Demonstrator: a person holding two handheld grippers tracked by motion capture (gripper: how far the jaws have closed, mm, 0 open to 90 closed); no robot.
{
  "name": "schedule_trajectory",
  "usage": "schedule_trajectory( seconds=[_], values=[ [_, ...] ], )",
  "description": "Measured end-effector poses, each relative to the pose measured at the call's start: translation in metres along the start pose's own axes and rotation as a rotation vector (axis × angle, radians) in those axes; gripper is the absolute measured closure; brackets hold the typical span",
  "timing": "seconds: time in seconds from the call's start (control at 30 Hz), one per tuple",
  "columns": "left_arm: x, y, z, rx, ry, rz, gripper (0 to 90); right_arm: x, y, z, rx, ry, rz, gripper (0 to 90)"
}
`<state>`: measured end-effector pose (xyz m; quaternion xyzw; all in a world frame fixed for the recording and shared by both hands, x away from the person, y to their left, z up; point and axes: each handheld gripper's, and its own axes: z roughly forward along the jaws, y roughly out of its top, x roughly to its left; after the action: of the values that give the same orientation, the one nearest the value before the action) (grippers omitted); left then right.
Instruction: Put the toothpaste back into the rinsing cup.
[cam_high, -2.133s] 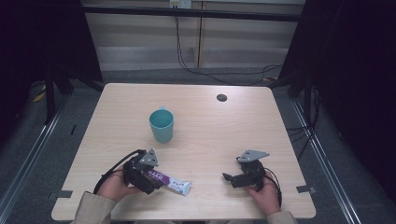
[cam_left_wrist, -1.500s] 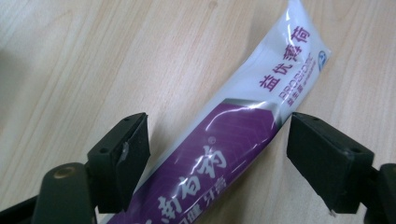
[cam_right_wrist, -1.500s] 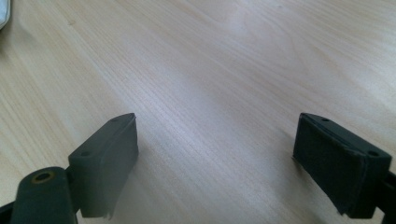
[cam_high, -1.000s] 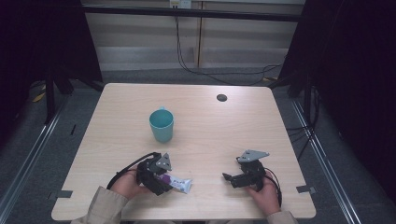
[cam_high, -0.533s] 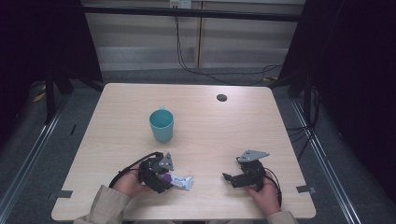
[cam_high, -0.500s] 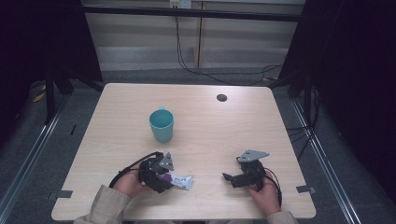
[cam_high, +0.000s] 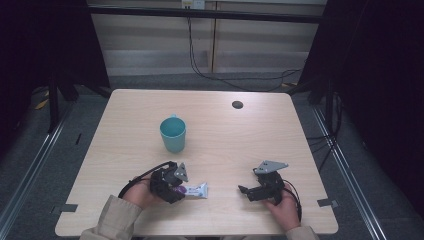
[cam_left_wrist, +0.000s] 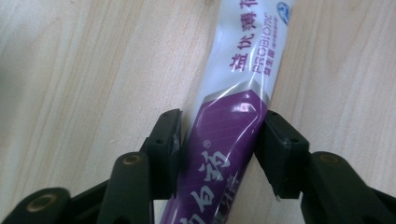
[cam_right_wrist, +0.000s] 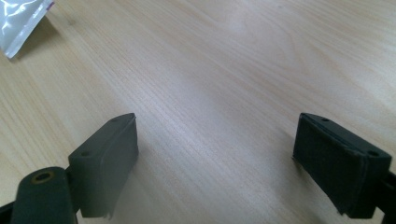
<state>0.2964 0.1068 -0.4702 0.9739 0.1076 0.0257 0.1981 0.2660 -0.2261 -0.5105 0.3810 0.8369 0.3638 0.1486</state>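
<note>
The left gripper (cam_left_wrist: 219, 140) clamped the sachet's (cam_left_wrist: 238, 93) purple end (length running rightward); the right gripper (cam_right_wrist: 215, 158) gaped empty.

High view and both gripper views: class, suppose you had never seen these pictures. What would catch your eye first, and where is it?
Most striking is the purple and white toothpaste tube lying on the wooden table near its front edge, with the left gripper closed on its purple end. Next comes the teal cup, upright and alone toward the table's middle. At front right, the right gripper rests with jaws wide apart over bare wood.
</note>
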Motion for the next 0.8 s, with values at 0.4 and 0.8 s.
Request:
schedule_trajectory(
  seconds=[0.4, 0.8],
  values=[
    [0.005, 0.008, -0.004, 0.043, -0.002, -0.017, 73.5, 0.0, 0.0, 0.0, -0.001, 0.002, 0.0, 13.1],
    [0.009, 0.006, -0.014, 0.024, 0.04, -0.068, 74.2, 0.0, 0.0, 0.0, -0.001, 0.001, 0.0, 13.1]
  ],
)
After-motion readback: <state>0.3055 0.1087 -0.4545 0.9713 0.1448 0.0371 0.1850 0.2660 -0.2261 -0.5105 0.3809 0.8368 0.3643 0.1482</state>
